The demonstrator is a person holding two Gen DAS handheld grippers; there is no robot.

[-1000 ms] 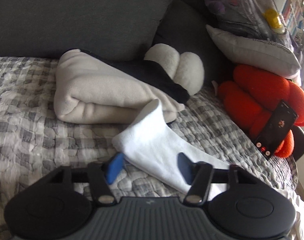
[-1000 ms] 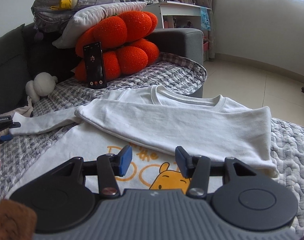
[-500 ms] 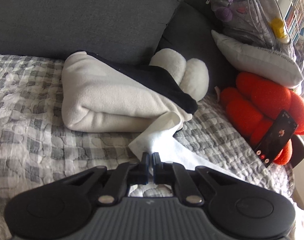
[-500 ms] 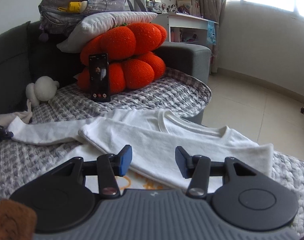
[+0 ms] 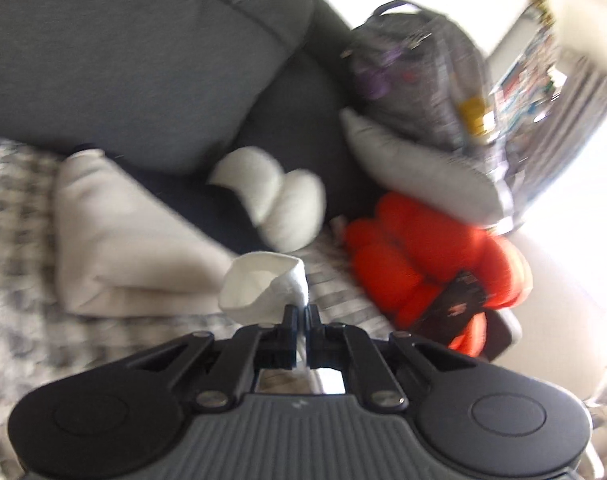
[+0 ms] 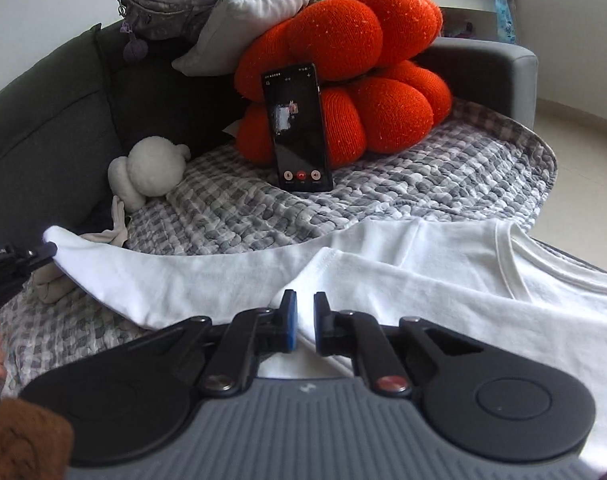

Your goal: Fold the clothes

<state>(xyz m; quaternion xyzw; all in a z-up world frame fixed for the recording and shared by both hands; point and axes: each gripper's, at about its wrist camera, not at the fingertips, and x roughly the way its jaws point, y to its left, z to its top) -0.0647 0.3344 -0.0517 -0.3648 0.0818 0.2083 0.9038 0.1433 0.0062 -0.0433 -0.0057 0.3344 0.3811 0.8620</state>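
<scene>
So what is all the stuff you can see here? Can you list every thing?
white shirt: one, white, spread on the quilt, its sleeve end lifted
quilt: one, grey and white check, over the sofa seat
sofa: one, dark grey, behind everything
orange cushion: one, orange, at the sofa's end
phone: one, black, leaning upright on the orange cushion
pillow: one, pale grey, on top of the cushion
backpack: one, grey, above the pillow
soft toy: one, cream, by the sofa back
folded blanket: one, cream, on the quilt
left tongs: shut on the sleeve end
right tongs: nearly closed around a shirt fold
</scene>
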